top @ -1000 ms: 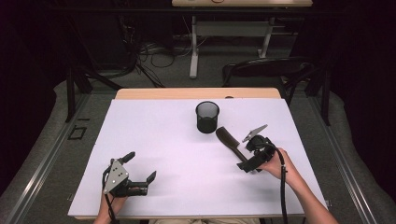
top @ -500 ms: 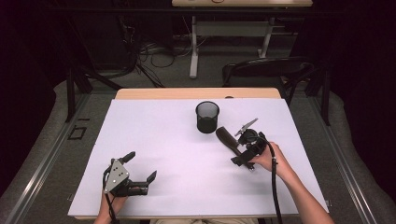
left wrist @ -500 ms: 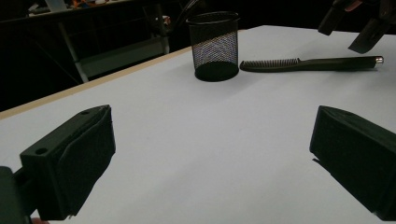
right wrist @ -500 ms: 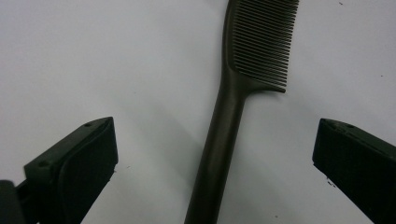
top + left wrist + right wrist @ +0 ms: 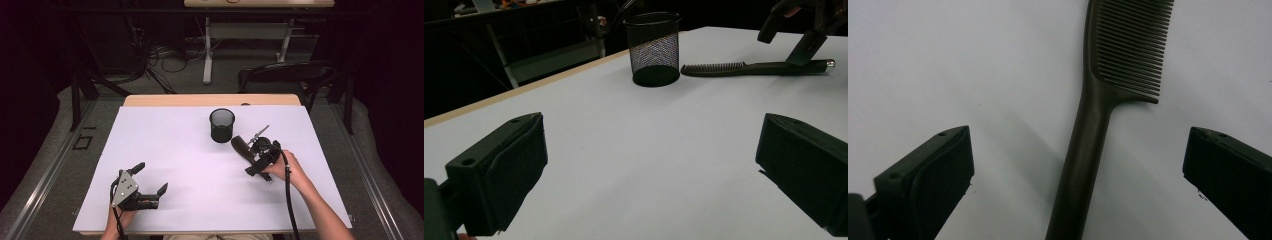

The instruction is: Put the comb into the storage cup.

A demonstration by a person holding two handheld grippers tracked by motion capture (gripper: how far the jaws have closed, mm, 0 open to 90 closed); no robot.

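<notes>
A dark comb (image 5: 240, 145) lies flat on the white table (image 5: 165, 140), just right of a black mesh cup (image 5: 222, 125). My right gripper (image 5: 254, 156) hovers over the comb's handle, pointing down. In the right gripper view the handle (image 5: 1088, 150) runs up between the open jaws of the right gripper (image 5: 1079, 135), with the teeth (image 5: 1133, 50) beyond and nothing gripped. My left gripper (image 5: 150, 178) rests near the front left, open and empty. Past the left gripper (image 5: 651, 125), its view takes in the cup (image 5: 653, 47), the comb (image 5: 744, 68) and the other gripper (image 5: 809, 25).
The table's wooden far edge (image 5: 210, 100) runs behind the cup. Beyond it on the dark floor stand a black chair (image 5: 285, 75) and a desk frame (image 5: 210, 45) with cables.
My right gripper has moved left and slightly away from the person, coming over the comb's handle. The left gripper, comb and cup have not moved.
</notes>
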